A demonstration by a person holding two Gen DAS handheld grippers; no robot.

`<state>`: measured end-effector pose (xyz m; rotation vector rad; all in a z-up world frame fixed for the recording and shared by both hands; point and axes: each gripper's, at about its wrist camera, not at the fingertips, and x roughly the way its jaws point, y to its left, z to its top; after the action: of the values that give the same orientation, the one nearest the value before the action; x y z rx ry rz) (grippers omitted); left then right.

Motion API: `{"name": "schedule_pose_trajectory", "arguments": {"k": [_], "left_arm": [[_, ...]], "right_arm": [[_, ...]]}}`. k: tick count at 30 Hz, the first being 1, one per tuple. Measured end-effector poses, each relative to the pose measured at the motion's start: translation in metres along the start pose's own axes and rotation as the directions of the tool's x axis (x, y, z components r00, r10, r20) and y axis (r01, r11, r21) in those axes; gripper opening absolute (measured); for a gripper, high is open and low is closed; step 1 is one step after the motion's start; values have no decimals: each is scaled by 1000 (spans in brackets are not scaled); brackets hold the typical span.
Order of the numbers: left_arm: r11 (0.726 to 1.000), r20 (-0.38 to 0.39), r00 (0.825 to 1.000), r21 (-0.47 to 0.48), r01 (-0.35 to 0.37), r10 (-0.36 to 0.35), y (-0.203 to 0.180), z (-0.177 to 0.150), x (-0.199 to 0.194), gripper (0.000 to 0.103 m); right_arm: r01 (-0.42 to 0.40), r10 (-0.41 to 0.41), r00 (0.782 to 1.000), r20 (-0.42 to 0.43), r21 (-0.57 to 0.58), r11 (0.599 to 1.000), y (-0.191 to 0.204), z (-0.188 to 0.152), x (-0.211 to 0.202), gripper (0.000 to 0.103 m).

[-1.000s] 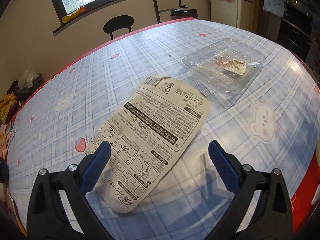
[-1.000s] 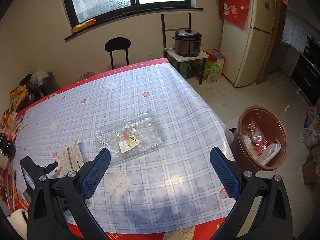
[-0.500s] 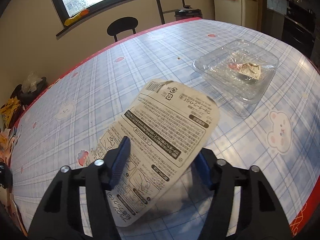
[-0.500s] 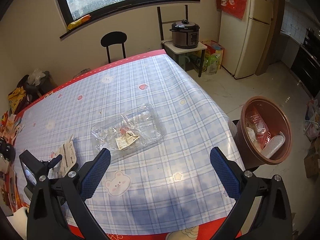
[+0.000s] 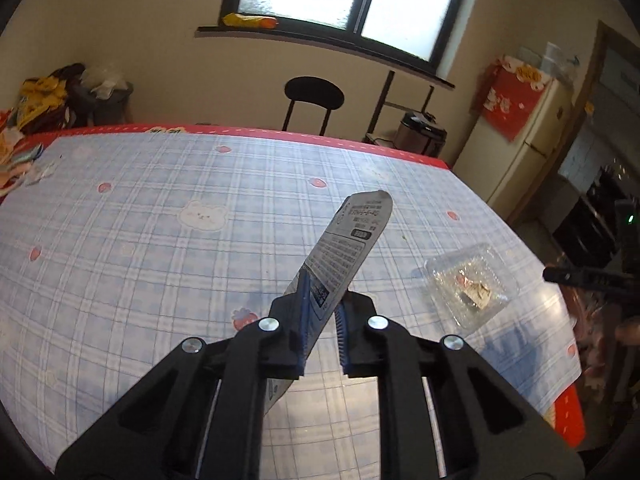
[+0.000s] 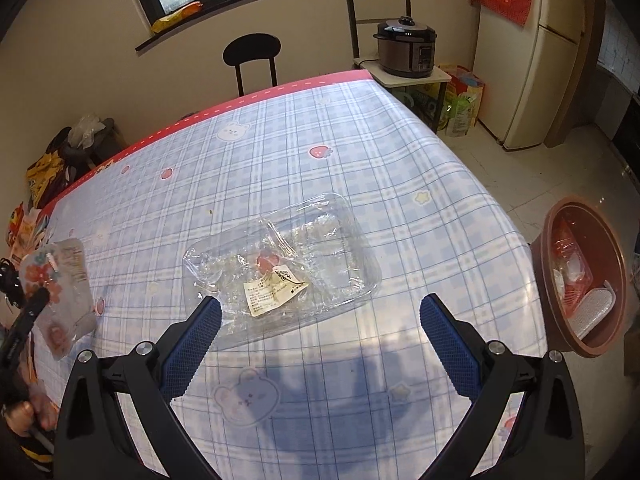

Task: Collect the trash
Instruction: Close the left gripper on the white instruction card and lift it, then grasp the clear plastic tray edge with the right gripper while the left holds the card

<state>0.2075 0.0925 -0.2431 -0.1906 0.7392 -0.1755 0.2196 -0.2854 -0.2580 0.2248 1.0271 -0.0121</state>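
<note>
Gripping a printed card, the left claw is clenched on it, holding it edge-on above the table.
Card's lower end is hidden behind the claw; its print is too small to read. Right claw stands released over a clear, crinkled plastic tray bearing a paper label. Brown round bin is cut off at frame edge.

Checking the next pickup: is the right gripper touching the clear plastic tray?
Apart. The right wrist view shows the open right gripper short of the clear plastic tray.
</note>
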Motion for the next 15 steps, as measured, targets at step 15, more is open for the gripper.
{"name": "schedule_pose_trajectory", "arguments": {"k": [15], "left_arm": [[988,41,999,-154,15,-9,46,-14,-50,14]], "right_arm": [[-32,60,992,-114,235,972,23,-16,69,67]]}}
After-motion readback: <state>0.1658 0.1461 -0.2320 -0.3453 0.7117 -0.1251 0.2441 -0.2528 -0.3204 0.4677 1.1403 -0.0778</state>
